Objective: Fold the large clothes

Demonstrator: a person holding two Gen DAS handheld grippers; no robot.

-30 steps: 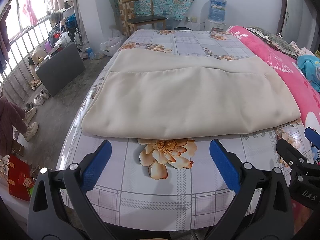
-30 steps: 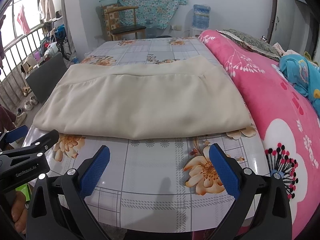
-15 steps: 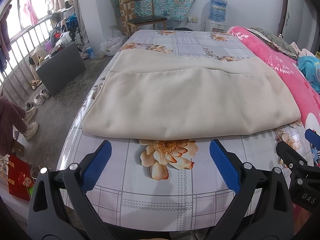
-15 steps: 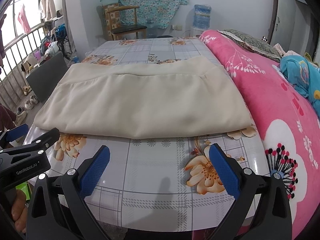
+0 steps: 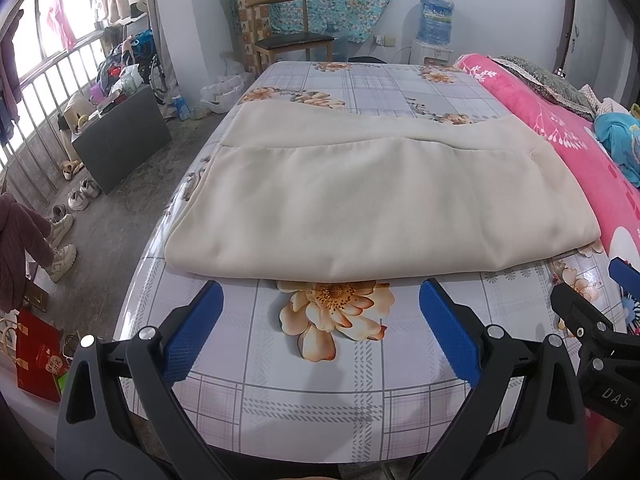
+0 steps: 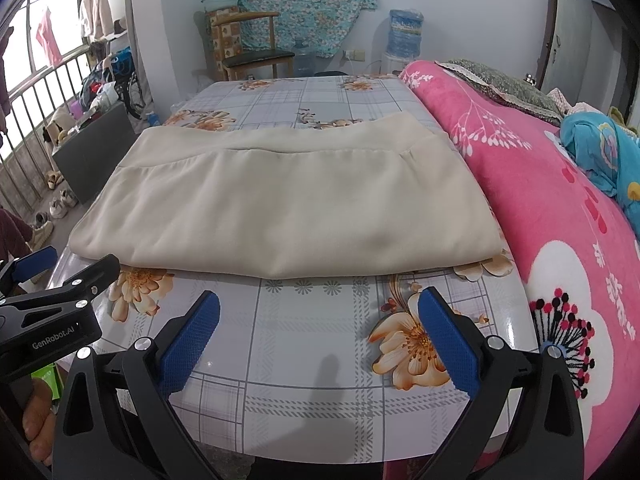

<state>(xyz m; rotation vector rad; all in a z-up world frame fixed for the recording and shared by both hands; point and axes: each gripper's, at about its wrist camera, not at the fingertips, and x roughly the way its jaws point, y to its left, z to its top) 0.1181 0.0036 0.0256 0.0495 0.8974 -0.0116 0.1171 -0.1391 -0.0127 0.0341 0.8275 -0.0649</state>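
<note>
A beige garment (image 5: 380,204) is seen folded into a broad rectangle and laid flat on the tabletop (image 5: 320,396), which is covered with a glossy plaid cloth printed with orange flowers. A second layer of the garment shows along its far edge, set off by a seam line. The near folded edge lies just beyond both tools.

The left tool (image 5: 320,332) is held released, its 2 blue-padded fingers (image 5: 192,336) spread wide above the bare cloth, with an orange flower print between them; nothing is gripped. The right tool (image 6: 320,336) is likewise held released, its blue pads (image 6: 448,340) apart and empty, just short of the garment's near edge. Each tool is glimpsed at the edge of the other's view, so they are placed side by side at the near side of the tabletop. Part of a hand (image 6: 38,420) is visible at the lower left of the right wrist view.

A pink flowered blanket (image 6: 560,240) is lying along the right side, touching the garment's right edge. A wooden chair (image 5: 292,36) and a water dispenser (image 5: 434,36) are seen by the far wall.
</note>
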